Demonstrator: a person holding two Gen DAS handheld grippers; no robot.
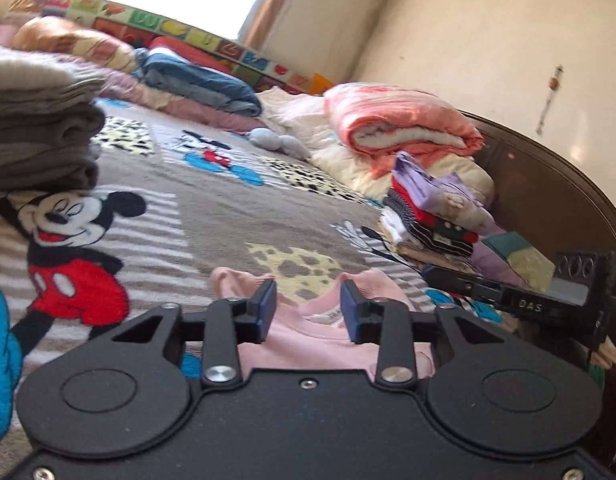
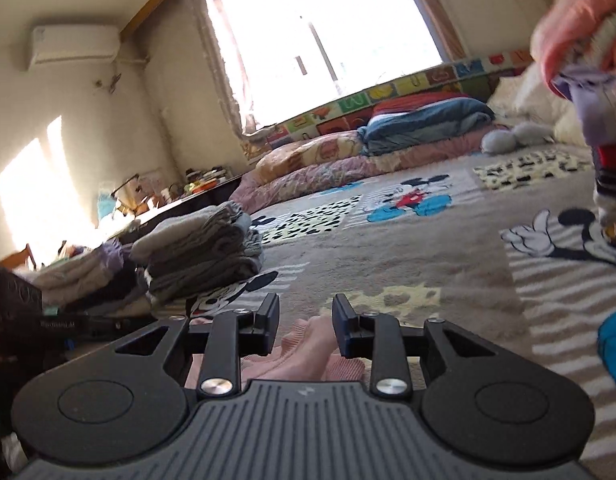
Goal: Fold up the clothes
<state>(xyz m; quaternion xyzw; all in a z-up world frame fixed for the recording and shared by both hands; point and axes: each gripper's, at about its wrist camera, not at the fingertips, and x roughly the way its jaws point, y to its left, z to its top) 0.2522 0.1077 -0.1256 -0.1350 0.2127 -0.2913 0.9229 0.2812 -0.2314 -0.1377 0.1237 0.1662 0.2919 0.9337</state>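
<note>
A pink garment (image 1: 308, 340) lies flat on the Mickey Mouse blanket (image 1: 211, 216), neckline toward me. My left gripper (image 1: 308, 308) is open, low over the garment at its collar, fingers apart and holding nothing. My right gripper (image 2: 305, 326) is open too, low over the ribbed edge of the same pink garment (image 2: 303, 356), nothing between its fingers. The right gripper's body also shows at the right of the left wrist view (image 1: 548, 300).
A stack of folded grey clothes (image 1: 39, 132) stands at the left, and shows in the right wrist view (image 2: 203, 248). A mixed pile of clothes (image 1: 432, 208) and a rolled coral blanket (image 1: 400, 120) lie at the right. Folded bedding (image 2: 424, 120) lines the far side under the window.
</note>
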